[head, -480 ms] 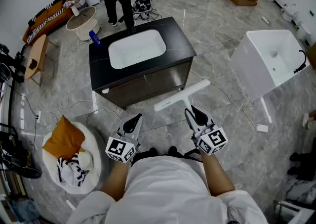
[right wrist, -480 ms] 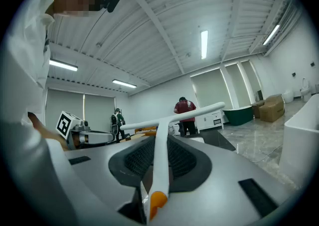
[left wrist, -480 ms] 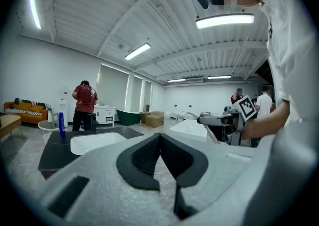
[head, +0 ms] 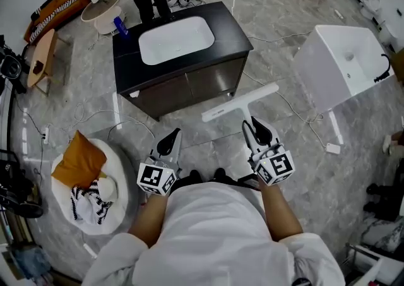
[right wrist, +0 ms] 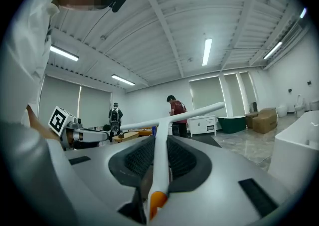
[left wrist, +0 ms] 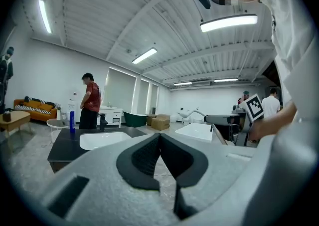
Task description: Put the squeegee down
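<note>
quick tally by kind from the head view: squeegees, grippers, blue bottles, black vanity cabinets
white T-shaped squeegee: 1
handheld two-jaw grippers: 2 (left gripper, right gripper)
blue bottle: 1
black vanity cabinet: 1
total: 5

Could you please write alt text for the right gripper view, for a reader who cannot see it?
The right gripper is shut on the handle of a white squeegee, whose crossbar shows beyond the jaws. Behind, a person in red stands in a bright hall.
</note>
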Action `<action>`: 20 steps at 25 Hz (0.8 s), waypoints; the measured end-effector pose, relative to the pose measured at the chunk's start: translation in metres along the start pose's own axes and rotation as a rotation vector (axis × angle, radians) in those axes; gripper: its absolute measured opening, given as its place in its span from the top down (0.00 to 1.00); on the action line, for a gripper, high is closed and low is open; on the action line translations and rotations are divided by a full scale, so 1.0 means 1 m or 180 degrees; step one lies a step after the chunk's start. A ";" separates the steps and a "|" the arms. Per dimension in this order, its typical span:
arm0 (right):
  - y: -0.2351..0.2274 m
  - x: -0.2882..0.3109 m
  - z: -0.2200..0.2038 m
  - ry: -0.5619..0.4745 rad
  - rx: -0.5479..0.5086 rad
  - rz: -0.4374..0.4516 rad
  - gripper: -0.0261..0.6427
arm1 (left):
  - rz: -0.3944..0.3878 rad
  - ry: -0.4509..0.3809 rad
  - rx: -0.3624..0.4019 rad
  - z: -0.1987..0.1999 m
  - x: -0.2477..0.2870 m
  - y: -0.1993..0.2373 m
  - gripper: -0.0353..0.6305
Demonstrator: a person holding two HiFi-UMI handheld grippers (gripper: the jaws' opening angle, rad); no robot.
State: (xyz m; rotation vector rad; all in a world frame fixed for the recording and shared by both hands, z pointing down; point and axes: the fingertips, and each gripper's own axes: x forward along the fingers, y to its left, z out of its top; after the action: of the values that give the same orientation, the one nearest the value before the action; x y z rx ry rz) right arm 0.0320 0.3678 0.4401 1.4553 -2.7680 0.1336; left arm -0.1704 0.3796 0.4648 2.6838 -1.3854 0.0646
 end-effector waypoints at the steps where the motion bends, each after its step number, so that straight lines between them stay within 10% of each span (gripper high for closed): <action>1: 0.001 -0.002 0.000 0.0000 -0.0009 0.0001 0.83 | -0.0018 -0.0008 -0.0002 0.001 -0.001 -0.001 0.93; 20: -0.019 -0.028 0.000 -0.0100 0.0227 0.0087 0.83 | -0.0257 0.0013 0.0057 0.011 0.014 -0.033 0.93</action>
State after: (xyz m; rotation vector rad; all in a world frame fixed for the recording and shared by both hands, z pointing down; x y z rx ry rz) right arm 0.0632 0.3805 0.4397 1.4475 -2.8371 0.2138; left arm -0.1358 0.3861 0.4523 2.7493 -1.2796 0.0752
